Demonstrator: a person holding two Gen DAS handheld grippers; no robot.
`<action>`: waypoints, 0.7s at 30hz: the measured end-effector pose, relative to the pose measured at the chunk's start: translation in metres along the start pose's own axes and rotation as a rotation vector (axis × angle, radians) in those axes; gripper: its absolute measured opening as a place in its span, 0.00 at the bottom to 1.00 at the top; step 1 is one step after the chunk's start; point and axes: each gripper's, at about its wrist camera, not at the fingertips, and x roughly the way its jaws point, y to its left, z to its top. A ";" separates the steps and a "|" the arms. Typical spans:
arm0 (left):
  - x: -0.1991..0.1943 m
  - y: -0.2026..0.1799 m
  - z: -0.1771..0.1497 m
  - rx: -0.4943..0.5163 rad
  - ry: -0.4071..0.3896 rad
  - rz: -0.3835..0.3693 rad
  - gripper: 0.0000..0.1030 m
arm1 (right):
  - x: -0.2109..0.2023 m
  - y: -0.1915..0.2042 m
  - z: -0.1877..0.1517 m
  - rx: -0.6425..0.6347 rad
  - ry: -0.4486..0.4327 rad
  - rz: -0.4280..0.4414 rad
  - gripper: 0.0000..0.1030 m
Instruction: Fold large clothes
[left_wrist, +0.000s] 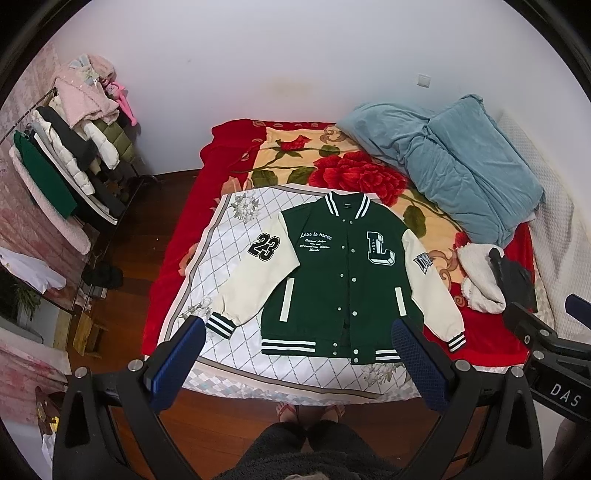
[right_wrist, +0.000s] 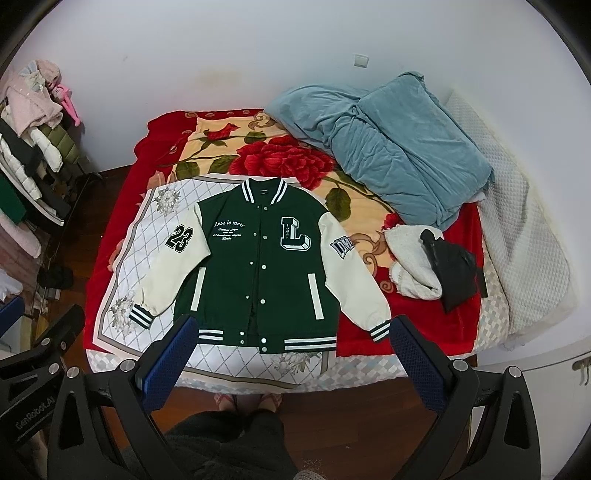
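Hovering above bed (left_wrist: 173, 266), left gripper (left_wrist: 297, 363) and right gripper (right_wrist: 288, 363) both spread wide, empty. Varsity jacket (left_wrist: 340, 273) lies flat, face-up. Looks thick, soft, weighty; cuffs, hem best grab spots.

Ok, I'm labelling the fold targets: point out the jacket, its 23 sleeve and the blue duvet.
jacket (left_wrist: 332, 280): left wrist view, green front.
23 sleeve (left_wrist: 263, 246): left wrist view, number patch.
blue duvet (right_wrist: 399, 147): right wrist view, middle.

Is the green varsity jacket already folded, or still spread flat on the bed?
Spread flat. The jacket lies front up on the bed, both cream sleeves angled outward, hem and collar fully visible; nothing is folded over.
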 end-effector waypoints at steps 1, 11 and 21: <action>0.000 -0.001 0.000 0.000 0.001 0.000 1.00 | 0.000 0.001 -0.001 0.000 0.000 -0.003 1.00; -0.001 0.022 -0.003 0.011 0.001 -0.006 1.00 | 0.001 0.004 -0.002 0.001 0.004 -0.002 1.00; -0.001 0.021 -0.002 0.012 0.001 -0.005 1.00 | 0.002 0.005 -0.002 0.003 0.010 0.003 1.00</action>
